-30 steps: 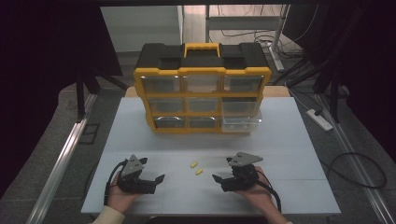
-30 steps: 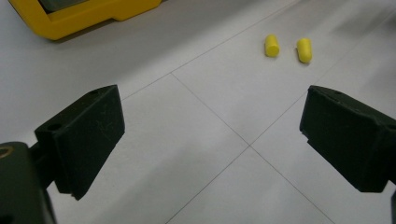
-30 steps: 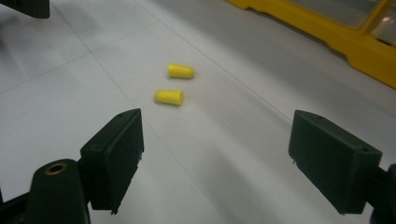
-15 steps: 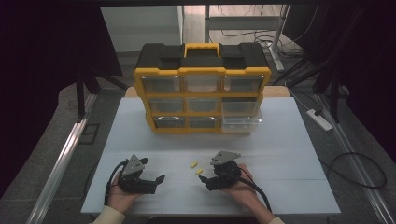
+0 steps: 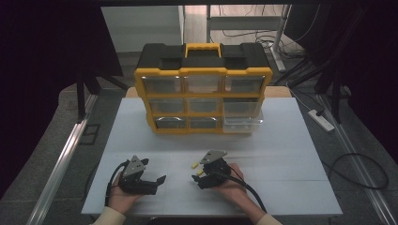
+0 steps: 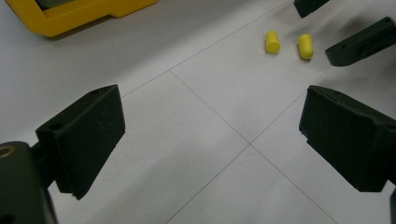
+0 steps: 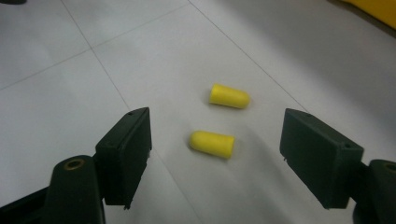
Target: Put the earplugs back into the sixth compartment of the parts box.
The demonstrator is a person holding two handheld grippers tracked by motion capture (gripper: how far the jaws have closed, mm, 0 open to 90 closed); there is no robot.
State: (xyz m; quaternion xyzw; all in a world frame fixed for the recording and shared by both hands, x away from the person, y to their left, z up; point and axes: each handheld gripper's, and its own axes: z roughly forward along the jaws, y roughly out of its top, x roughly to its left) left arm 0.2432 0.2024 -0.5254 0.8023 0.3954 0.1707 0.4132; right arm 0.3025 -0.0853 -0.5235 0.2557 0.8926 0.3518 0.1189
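Here, my right tongs (image 7: 215, 154) had just been closing, still apart around a yellow earplug (image 7: 212, 143) on the white table (image 5: 281, 140). My left tongs (image 6: 210, 144) stayed apart. The room was dark.

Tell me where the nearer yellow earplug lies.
In the right gripper view, the nearer earplug lies on the white table between the right claw's open jaws, beside its twin.

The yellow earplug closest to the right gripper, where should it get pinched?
Grip the nearer earplug across its middle, from above. It lies flat on the white table, between the open pads of the right gripper, whose jaws have just been closing. Probably avoid the other earplug.
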